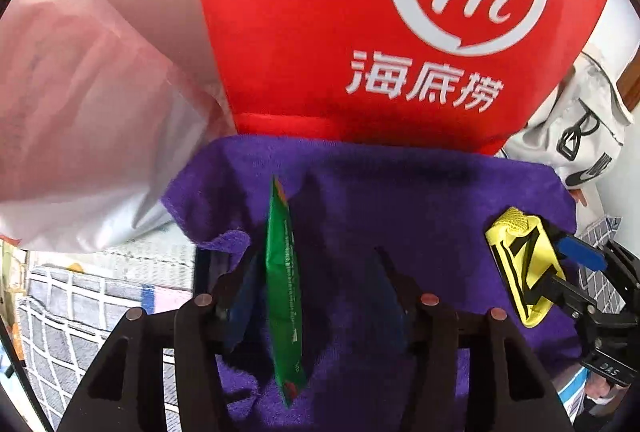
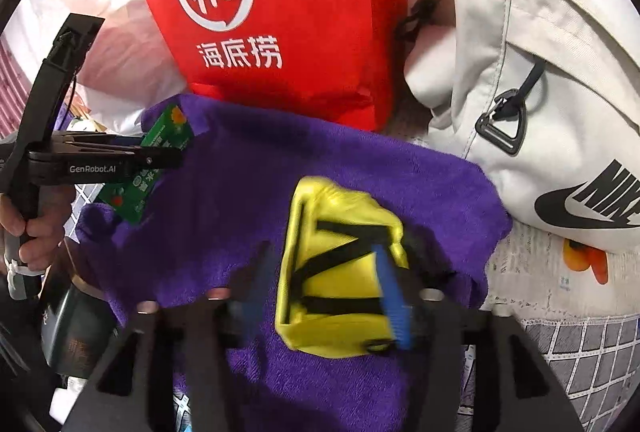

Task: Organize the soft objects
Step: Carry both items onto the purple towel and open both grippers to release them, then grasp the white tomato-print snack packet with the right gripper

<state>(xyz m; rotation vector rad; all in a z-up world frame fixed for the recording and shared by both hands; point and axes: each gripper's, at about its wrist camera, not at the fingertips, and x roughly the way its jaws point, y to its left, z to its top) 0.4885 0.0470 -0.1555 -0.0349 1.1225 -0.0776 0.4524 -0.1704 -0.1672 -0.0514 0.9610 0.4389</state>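
A purple towel (image 1: 400,208) lies spread in front of a red fabric bag (image 1: 320,24); it also shows in the right wrist view (image 2: 248,192). My left gripper (image 1: 316,296) stands wide open over the towel; a green packet (image 1: 284,288) stands edge-on between its fingers, against the left one. From the right wrist view the left gripper (image 2: 160,156) has the green packet (image 2: 160,148) at its tips. My right gripper (image 2: 320,296) is around a yellow pouch with black straps (image 2: 336,272), its blue pad (image 2: 392,296) against the pouch. The yellow pouch (image 1: 520,264) also shows in the left wrist view.
A white Nike backpack (image 2: 540,104) lies at the right beside the red bag (image 2: 280,12). A pale plastic bag (image 1: 88,92) lies at the left. A checked bedspread (image 2: 580,352) is underneath. An orange toy (image 2: 584,256) peeks from under the backpack.
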